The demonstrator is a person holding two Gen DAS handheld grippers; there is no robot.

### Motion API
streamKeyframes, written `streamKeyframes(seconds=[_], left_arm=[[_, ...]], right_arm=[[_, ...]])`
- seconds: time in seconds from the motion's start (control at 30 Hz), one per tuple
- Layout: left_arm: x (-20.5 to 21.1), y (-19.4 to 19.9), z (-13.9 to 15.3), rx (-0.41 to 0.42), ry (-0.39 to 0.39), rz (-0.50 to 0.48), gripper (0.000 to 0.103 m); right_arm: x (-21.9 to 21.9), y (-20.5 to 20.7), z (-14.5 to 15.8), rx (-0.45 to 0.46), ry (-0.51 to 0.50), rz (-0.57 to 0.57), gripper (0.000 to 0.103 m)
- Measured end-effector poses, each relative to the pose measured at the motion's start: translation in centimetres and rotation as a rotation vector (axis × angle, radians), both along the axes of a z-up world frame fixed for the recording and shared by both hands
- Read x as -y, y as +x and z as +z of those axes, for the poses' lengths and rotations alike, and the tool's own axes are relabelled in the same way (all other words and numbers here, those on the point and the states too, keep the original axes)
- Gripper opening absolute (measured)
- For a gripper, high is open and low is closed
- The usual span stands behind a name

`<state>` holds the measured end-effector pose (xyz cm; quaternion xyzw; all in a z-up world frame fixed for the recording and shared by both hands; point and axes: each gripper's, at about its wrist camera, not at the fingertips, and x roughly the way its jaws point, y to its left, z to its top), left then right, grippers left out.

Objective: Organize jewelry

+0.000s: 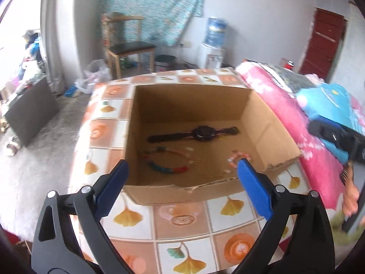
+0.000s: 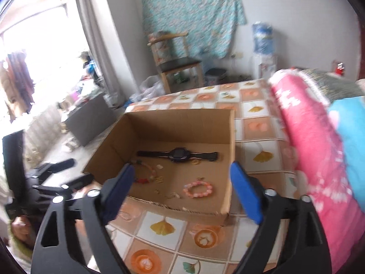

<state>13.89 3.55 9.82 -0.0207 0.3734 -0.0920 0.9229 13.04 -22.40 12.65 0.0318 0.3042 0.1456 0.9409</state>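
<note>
An open cardboard box (image 1: 255, 116) (image 2: 107, 141) stands on a table covered with a tiled-pattern cloth (image 1: 182, 219) (image 2: 257, 127). Inside lie a black watch (image 1: 200, 133) (image 2: 178, 154), a multicoloured bead bracelet (image 1: 166, 167) (image 2: 146, 175), a pink bead bracelet (image 2: 198, 189) (image 1: 235, 157) and small gold pieces (image 2: 168, 193). My left gripper (image 1: 182, 170) is open, above the box's near wall, with nothing between its blue fingers. My right gripper (image 2: 181, 171) is open too, over the box's near edge, also with nothing in it. The left gripper (image 2: 68, 178) shows at the left of the right wrist view; the right gripper's body (image 1: 337, 137) shows at the right of the left wrist view.
A pink and blue quilt (image 1: 296, 114) (image 2: 319, 137) is piled against the table's right side. Behind stand a wooden chair (image 1: 127, 45) (image 2: 175, 64) and a water dispenser (image 1: 213, 43) (image 2: 264, 50). A grey box (image 1: 29, 111) sits on the floor at left.
</note>
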Motion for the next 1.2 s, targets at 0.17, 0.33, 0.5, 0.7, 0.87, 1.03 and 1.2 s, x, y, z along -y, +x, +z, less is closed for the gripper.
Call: streamKeyframes(seconds=[0.17,0.33,0.5,0.7,0.87,1.03,1.2], left_arm=[[-1.4,-0.5,-0.1,-0.013,0.061,0.143,0.094],[-1.6,-0.5,-0.4,-0.050,0.143,0.202,0.094],[-1.2,-0.3,-0.7,-0.102,0.166,0.179,0.094],[-0.7,-0.5,-1.1,-0.115,0.138,0.177,0.094],[-0.4,-0.4,-1.3,-0.124,0.145,0.184,0.094],[-0.4,0.0,-1.6,-0.136,0.141,0.194,0.094],[-0.4,0.2,-1.8,-0.149,0.142,0.196,0.094]], right_arm=[[-0.8,-1.3,-1.4,0.013,-0.097,-0.113,0.096],[-2.7,-1.2,-3.5,-0.054,-0.168,-0.153,0.096],[-4.4,-0.6,-5.1,-0.118,-0.216,-0.162,0.096],[-4.6,-0.2,-5.7,-0.175,-0.213,-0.182,0.096],[-4.7,0.1,-6.1,-0.196,-0.220,-0.185,0.096],[-4.7,0.3,-6.3,-0.214,-0.212,-0.191,0.096],[-4.8,0.6,-6.5,-0.226,-0.214,-0.188,0.096]])
